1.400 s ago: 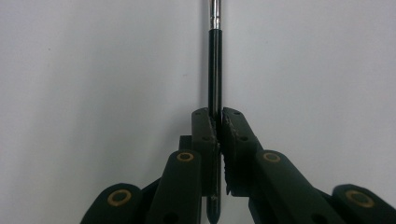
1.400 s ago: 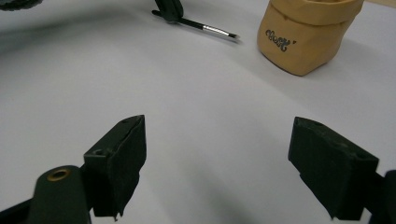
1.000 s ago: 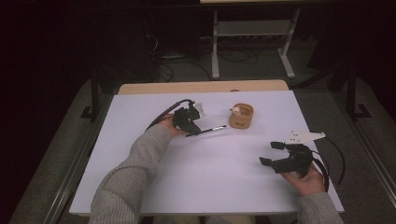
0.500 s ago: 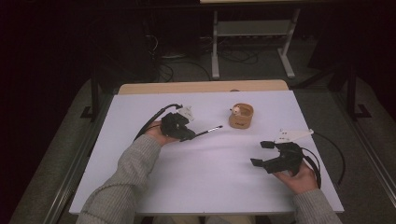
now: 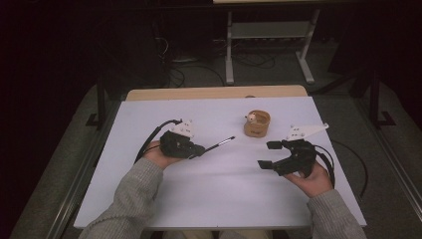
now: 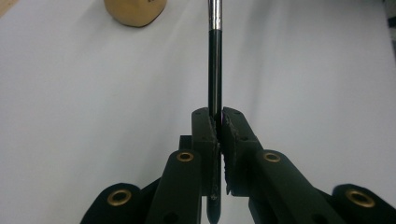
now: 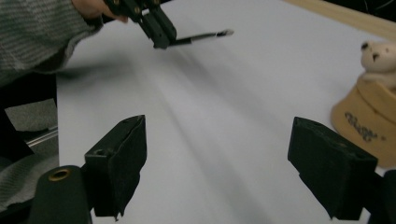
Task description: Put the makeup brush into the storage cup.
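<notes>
My left gripper [image 5: 199,149] is shut on a thin black pen [image 5: 219,144] with a silver tip, which sticks out to the right above the white table. In the left gripper view the pen [image 6: 215,56] runs straight up from between the closed pads. My right gripper [image 5: 268,155] is held above the table's right side, its jaws wide apart with nothing between them. A tan round cup [image 5: 257,124] with a small white bear figure [image 5: 252,118] on its rim stands behind and between the two grippers. The right gripper view has the cup [image 7: 369,121] at right and the left gripper [image 7: 161,32] far off.
The white table top [image 5: 219,199] ends in a wooden strip [image 5: 214,92] at the back. Cables trail from both grippers. A metal stand [image 5: 268,35] and dark floor lie beyond the table.
The left hand with the pen has moved toward the left and nearer the front. The right hand has risen and shifted inward, nearer the cup.
</notes>
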`<state>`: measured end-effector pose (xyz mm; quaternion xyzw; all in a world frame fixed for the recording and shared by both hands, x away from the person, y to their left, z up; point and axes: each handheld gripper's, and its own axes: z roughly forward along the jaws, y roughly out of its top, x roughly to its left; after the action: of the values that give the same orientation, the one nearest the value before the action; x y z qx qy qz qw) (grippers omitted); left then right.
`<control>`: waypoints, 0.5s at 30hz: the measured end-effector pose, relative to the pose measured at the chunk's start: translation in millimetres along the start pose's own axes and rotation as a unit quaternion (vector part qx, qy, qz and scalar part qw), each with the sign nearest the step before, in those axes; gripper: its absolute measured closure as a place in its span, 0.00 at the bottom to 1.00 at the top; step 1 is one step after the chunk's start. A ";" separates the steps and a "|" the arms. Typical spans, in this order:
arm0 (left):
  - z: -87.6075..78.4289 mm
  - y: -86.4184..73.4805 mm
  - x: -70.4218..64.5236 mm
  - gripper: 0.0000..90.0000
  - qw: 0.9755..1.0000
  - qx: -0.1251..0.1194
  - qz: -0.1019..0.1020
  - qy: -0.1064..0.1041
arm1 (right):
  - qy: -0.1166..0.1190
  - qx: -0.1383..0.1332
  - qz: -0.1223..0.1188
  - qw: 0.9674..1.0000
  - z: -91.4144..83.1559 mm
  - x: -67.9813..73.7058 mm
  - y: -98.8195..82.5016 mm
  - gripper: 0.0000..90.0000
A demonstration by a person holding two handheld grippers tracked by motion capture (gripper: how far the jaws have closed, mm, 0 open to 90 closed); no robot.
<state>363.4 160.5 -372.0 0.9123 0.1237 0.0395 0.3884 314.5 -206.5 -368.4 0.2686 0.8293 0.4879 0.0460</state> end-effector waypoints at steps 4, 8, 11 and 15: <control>-5.2 -6.8 -6.5 0.94 1.000 -0.015 0.000 0.002 | 0.012 0.003 -0.014 1.000 4.1 5.3 14.8 0.21; -10.0 -12.4 -11.2 0.94 0.999 -0.037 -0.006 -0.001 | 0.024 0.007 -0.020 0.999 10.0 9.1 23.0 0.21; -12.1 -15.3 -14.8 0.94 0.999 -0.047 -0.005 -0.002 | 0.034 0.004 -0.018 0.999 15.1 10.8 25.2 0.21; -13.9 -17.2 -21.6 0.94 0.998 -0.061 -0.003 -0.008 | 0.045 -0.001 -0.009 0.999 20.7 12.0 25.7 0.21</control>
<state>336.9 176.2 -374.1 0.8869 0.1210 0.0382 0.4442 321.6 -174.6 -355.5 0.2389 0.8324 0.4998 0.0131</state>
